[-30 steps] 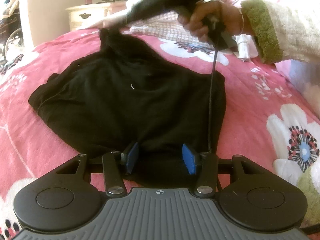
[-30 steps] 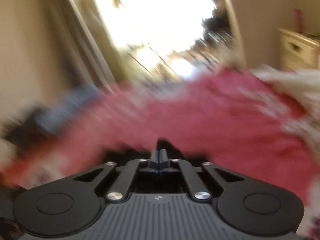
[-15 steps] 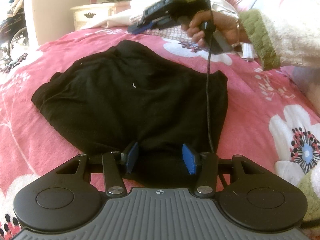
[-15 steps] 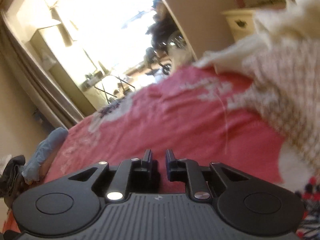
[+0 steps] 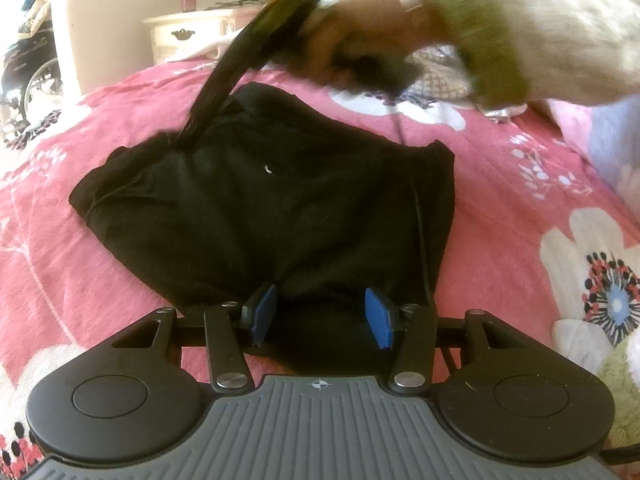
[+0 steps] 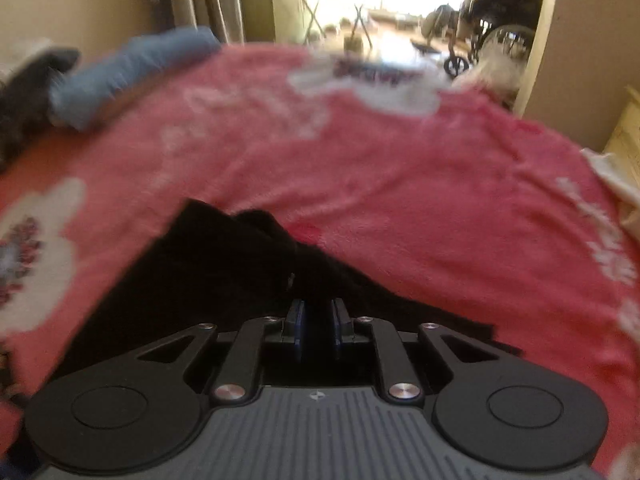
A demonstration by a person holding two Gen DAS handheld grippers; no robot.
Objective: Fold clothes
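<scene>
A black garment (image 5: 280, 200) lies spread on the pink flowered bedspread (image 5: 500, 200). My left gripper (image 5: 320, 316) rests open at its near edge; the cloth lies between the blue pads (image 5: 260, 312), which do not press on it. A hand (image 5: 360, 40) in a cream and green sleeve holds my right gripper (image 5: 186, 136), blurred, tips down on the garment's far left part. In the right wrist view, the right gripper (image 6: 318, 320) shows a narrow gap, jaws closing over the black garment (image 6: 224, 272). Whether cloth is between the pads I cannot tell.
The right gripper's cable (image 5: 420, 232) hangs across the garment's right side. A checked cloth (image 5: 440, 80) lies at the far right and a cream nightstand (image 5: 188, 34) stands behind the bed. A rolled blue cloth (image 6: 132, 72) lies near the bed's edge; a wheelchair (image 6: 492, 44) stands beyond.
The right gripper let go of the garment's far edge, which dropped flat. It lifted away, then swung down onto the far left part. The left gripper stayed put.
</scene>
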